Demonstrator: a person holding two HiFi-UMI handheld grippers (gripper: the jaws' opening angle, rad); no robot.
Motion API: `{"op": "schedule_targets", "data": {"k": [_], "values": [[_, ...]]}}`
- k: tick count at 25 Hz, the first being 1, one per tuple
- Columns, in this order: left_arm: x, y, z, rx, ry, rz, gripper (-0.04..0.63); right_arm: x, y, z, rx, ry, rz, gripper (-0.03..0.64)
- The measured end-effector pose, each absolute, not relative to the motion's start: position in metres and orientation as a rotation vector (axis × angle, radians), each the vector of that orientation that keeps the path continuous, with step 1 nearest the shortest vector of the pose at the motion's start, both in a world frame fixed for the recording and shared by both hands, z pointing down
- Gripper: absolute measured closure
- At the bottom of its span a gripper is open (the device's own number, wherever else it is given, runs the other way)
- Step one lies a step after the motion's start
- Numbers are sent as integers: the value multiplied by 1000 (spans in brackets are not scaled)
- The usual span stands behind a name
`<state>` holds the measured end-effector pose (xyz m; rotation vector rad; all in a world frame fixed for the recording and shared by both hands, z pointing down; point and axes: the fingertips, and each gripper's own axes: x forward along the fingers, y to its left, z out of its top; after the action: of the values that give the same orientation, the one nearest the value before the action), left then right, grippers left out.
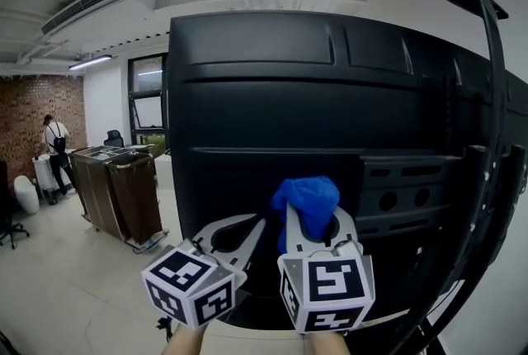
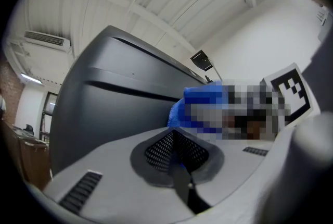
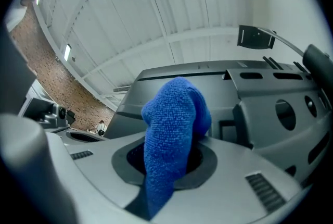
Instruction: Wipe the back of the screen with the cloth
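The screen's dark plastic back fills the middle of the head view, upright on its stand. My right gripper is shut on a blue cloth, which bulges up out of the jaws close against the lower middle of the panel. In the right gripper view the cloth stands between the jaws of the right gripper, with the screen back just behind. My left gripper sits beside it on the left, shut and holding nothing. The left gripper view shows the left gripper, the panel and the cloth.
A black stand arm curves down the screen's right side. At the left stand a brown trolley, a person by a brick wall, and a chair at the edge. An air conditioner hangs overhead.
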<state>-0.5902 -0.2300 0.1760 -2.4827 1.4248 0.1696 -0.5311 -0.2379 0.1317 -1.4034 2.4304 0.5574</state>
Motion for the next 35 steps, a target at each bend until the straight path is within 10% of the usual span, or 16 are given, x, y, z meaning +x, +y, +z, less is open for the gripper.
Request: {"op": "schedule_targets", "data": {"k": [20,35], "values": [[-756,-182,277,-2222,2009,84,589,-738,-199,233,-792,2811,503,568],[-648,-222,283,-2393,1779,49,589,-610,-234,228,-1071,2667,520,568]]}}
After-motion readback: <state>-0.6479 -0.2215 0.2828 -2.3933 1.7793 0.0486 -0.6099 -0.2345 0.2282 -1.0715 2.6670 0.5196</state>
